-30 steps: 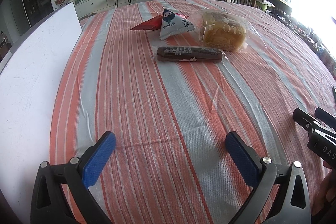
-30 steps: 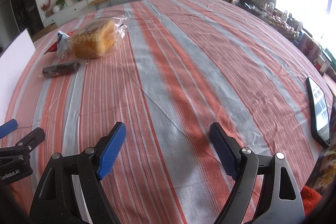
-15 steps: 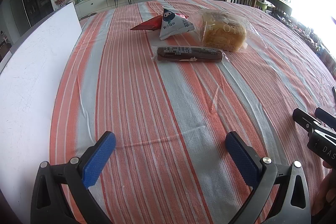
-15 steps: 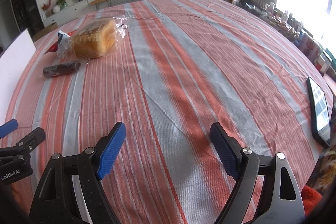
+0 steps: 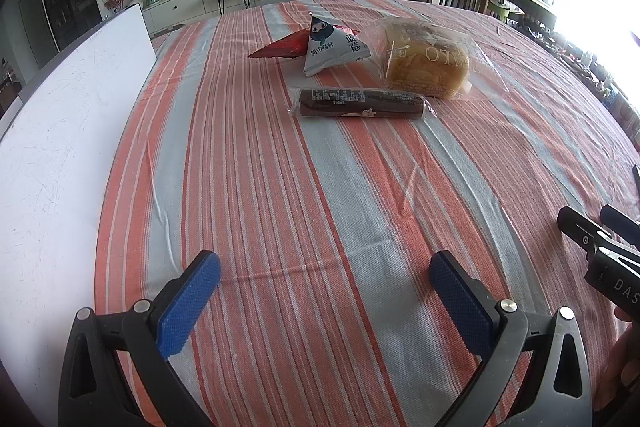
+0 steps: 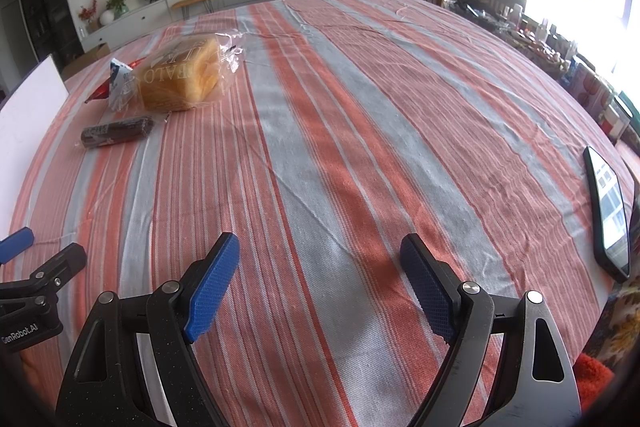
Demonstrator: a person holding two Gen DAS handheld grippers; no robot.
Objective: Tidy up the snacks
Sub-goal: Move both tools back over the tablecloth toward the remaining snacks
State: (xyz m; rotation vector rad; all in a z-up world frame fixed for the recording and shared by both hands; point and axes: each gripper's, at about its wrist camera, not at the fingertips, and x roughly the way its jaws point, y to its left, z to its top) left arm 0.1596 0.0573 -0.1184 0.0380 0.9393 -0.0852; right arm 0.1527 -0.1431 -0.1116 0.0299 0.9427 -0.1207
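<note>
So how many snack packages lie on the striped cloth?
4, clustered far-left: clear-bagged bread loaf, dark brown bar before it, white pyramid pouch, red flat packet partly hidden behind the pouch.

**Snack count: four packets on the worktop**

You have four snacks in all, one of each kind: one bagged loaf of bread (image 5: pixel 426 69), one dark sausage-shaped stick in clear wrap (image 5: pixel 360 103), one white triangular pouch with blue print (image 5: pixel 330 47), and one red packet (image 5: pixel 280 49) partly hidden behind that pouch. You also have one white board (image 5: pixel 60 131) along the left edge and one phone (image 6: pixel 608 211) near the right edge. You hold two tongs, the left (image 5: pixel 320 291) and the right (image 6: pixel 320 275), each with two blue pads.
</note>
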